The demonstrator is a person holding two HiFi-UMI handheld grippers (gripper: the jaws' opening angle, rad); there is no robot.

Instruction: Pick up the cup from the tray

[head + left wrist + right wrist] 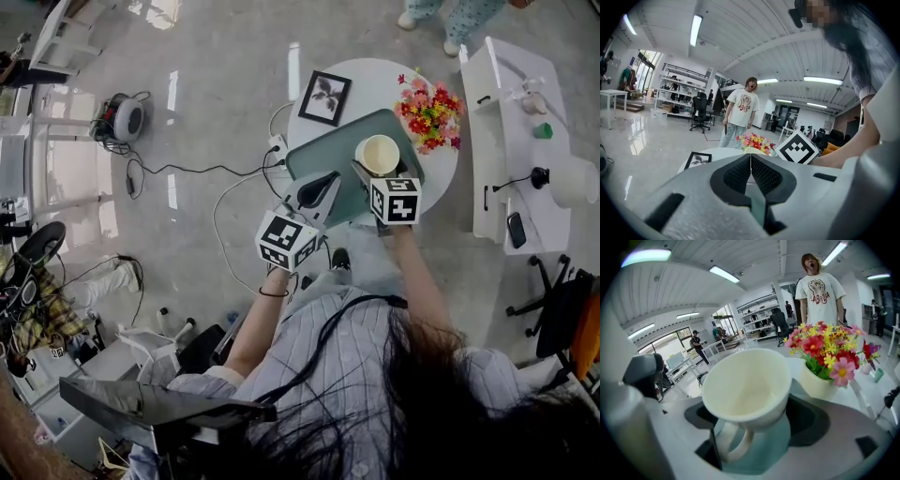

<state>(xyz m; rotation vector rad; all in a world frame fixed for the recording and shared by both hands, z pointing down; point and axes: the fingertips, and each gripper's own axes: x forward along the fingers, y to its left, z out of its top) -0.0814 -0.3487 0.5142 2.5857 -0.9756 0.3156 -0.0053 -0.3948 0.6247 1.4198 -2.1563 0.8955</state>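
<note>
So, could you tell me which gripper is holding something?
The right gripper: its jaws clamp the cream ceramic cup by the handle, whereas the left gripper has its jaws closed on nothing.

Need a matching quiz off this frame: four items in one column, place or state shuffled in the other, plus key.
Column 1
1. cup
2. left gripper
3. picture frame
4. pot of flowers

Column 2
A. jaws together, nothing between them
B. flat on the round table, by the far left corner of the tray
C. handle between the jaws of the right gripper
D. on the round table, by the tray's far right corner

Pairs: 1-C, 2-A, 3-B, 4-D
</note>
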